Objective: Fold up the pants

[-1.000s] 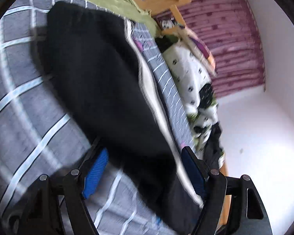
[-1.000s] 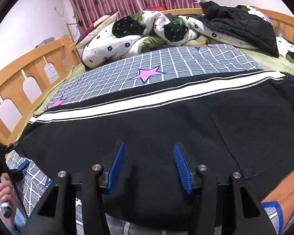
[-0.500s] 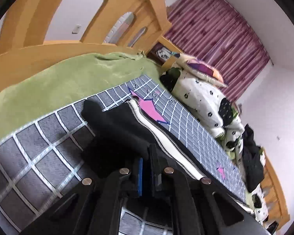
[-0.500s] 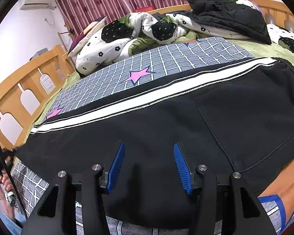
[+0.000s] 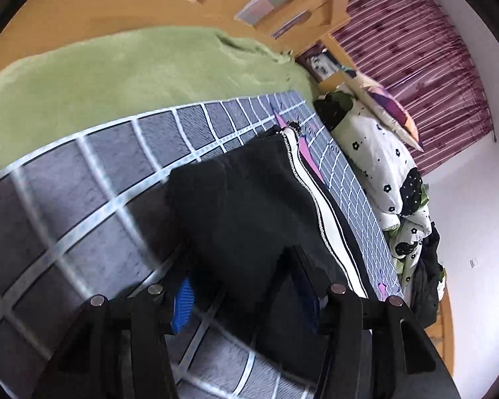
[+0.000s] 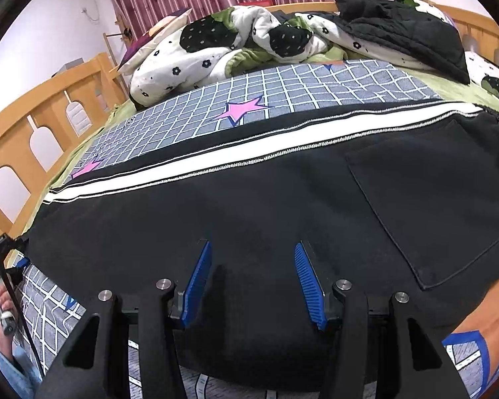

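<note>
black track pants point(image 6: 282, 206) with a white side stripe lie flat across the checked bedspread point(image 6: 282, 89). right tool point(image 6: 252, 266) hovers spread over them; left tool point(image 5: 246, 286) spread around the leg end.

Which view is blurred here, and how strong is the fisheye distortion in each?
Left wrist view: motion smear across the near grid sheet and the black pants; the purple curtain behind stays sharper. Right wrist view: crisp throughout; the pants bulge and their white stripe bows into an arc, as do the wooden bed rail and both frames' dark corners.
</note>
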The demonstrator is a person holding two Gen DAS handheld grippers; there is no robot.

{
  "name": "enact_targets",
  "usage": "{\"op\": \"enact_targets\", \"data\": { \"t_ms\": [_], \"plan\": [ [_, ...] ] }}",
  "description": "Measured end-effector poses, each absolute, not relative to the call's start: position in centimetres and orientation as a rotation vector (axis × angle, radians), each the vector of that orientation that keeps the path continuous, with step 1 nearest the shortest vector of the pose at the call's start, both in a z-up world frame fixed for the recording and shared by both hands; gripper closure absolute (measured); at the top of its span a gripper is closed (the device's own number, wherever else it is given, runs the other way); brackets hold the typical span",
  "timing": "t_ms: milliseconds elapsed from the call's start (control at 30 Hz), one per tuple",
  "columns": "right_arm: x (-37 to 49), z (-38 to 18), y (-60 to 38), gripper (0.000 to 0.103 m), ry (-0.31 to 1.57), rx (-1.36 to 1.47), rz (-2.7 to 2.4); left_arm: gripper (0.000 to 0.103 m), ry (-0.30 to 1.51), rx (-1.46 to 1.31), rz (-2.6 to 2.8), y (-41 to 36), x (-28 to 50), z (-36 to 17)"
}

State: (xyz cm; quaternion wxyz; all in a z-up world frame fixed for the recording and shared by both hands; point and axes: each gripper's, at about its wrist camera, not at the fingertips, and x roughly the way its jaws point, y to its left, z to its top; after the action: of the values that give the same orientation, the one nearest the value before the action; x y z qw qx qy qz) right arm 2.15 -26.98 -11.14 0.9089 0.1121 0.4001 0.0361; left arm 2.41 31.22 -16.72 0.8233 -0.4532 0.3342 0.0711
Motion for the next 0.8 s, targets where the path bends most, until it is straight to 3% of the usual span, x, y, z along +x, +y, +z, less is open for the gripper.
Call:
{"op": "enact_targets", "data": {
  "t_ms": [100,133,167,233,367,467,533,567,800],
  "plan": [
    [2.2,-11.2,-26.9,0.052,0.829,0.224,0.069,0.051,0.701,-0.918,0.145,31.1,2.0,-15.5],
    [2.2,-11.2,-26.8,0.052,0.829,0.218,0.068,0.036,0.694,-0.880,0.154,30.9,1.6,-15.0],
    [2.2,-11.2,-26.7,0.052,0.827,0.211,0.067,0.028,0.694,-0.830,0.174,30.6,0.9,-14.7],
    [2.2,-11.2,-26.6,0.052,0.828,0.202,0.065,0.026,0.706,-0.747,0.203,30.1,-0.7,-14.3],
    [2.3,-11.4,-26.4,0.052,0.832,0.197,0.066,0.030,0.735,-0.643,0.152,28.8,-3.4,-14.3],
    [2.3,-11.5,-26.2,0.052,0.835,0.193,0.067,0.044,0.775,-0.570,0.166,27.8,-3.2,-14.5],
    [2.3,-11.5,-26.0,0.052,0.837,0.186,0.068,0.064,0.811,-0.498,0.252,27.9,-2.1,-14.7],
    [2.3,-11.5,-26.0,0.052,0.837,0.183,0.069,0.067,0.813,-0.470,0.277,28.0,-1.7,-14.8],
    [2.0,-11.1,-26.3,0.052,0.825,0.199,0.071,0.069,0.721,-0.567,0.167,29.1,1.4,-12.2]
  ]
}}
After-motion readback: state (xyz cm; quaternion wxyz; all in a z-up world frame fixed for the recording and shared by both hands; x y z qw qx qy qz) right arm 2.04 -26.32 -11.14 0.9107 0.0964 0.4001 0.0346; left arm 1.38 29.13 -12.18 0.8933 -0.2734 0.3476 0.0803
